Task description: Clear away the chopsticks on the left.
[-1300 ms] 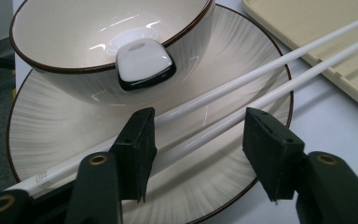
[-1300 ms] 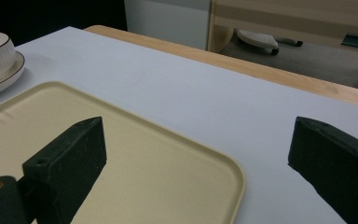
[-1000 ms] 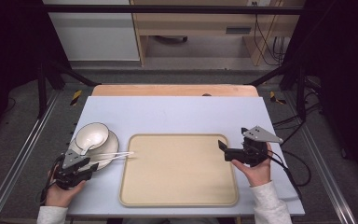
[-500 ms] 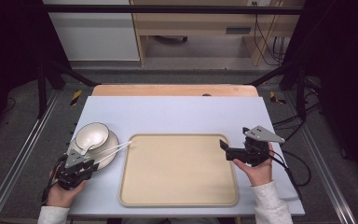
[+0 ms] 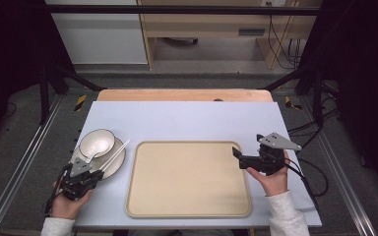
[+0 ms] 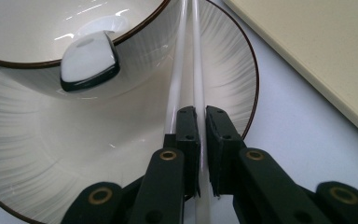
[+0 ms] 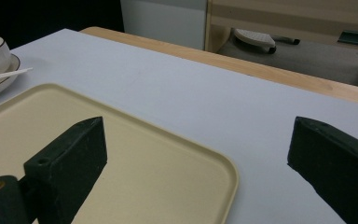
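Observation:
A white bowl (image 5: pixel 97 142) with a dark rim stands on a matching plate (image 5: pixel 117 166) at the table's left, with a white spoon (image 6: pixel 89 60) inside it. Two white chopsticks (image 5: pixel 116 154) lie across the plate beside the bowl. My left gripper (image 6: pixel 201 112) has just been closing and is now shut on one chopstick (image 6: pixel 198 70); the other runs along the outside of its jaw. In the high view the left gripper (image 5: pixel 97 175) sits at the plate's near edge. My right gripper (image 5: pixel 238 156) stands open and empty over the right edge of the beige tray (image 5: pixel 187 179).
The tray (image 7: pixel 121 154) is bare and takes up the middle of the pale blue table (image 5: pixel 187 120). A wooden strip (image 5: pixel 184 95) runs along the far edge. Metal rails flank the table, and a cable (image 5: pixel 307 183) trails from the right gripper.
The chopsticks' far tips have swung from pointing at the tray toward the bowl. The left jaws have closed around one chopstick. The right hand has stayed put.

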`<state>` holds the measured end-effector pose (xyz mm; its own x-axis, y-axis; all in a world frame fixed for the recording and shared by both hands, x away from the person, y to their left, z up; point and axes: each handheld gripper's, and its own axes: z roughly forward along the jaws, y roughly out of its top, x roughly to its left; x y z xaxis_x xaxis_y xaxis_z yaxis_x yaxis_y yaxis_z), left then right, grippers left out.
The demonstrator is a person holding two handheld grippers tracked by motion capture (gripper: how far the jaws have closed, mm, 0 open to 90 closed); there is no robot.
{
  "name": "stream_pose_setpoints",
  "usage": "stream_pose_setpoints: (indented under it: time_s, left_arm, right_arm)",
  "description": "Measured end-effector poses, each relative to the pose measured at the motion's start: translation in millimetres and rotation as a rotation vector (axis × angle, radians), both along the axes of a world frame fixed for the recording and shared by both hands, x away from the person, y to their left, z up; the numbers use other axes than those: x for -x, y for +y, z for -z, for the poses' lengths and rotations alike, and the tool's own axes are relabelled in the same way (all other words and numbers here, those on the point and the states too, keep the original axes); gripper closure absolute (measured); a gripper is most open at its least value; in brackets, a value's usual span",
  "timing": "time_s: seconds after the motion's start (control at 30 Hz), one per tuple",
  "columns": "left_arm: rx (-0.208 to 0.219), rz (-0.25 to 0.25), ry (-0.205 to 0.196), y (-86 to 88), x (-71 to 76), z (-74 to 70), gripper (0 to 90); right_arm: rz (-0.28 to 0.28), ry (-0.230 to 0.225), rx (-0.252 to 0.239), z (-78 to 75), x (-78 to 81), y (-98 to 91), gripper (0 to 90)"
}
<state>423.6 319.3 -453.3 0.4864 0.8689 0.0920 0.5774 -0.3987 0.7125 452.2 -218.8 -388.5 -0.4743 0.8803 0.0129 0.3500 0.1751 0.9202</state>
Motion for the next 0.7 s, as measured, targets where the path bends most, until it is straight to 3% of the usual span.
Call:
stream_pose_setpoints:
  time_s: [0.27,0.53,0.7]
  left_arm:
    - [0.037,-0.018,0.0,-6.8,-3.6,-2.3,77.8]
    - [0.005,-0.045,0.05,-18.8,-21.5,-2.4,77.4]
    - [0.001,-0.044,0.069,-19.5,-25.3,-2.4,78.8]
  right_arm:
    - [0.003,-0.003,-0.002,-1.2,0.5,-1.1,5.0]
    - [-0.001,0.002,-0.009,-1.9,0.5,-1.8,5.0]
    - [-0.002,0.005,-0.004,-1.8,0.2,-2.0,5.0]
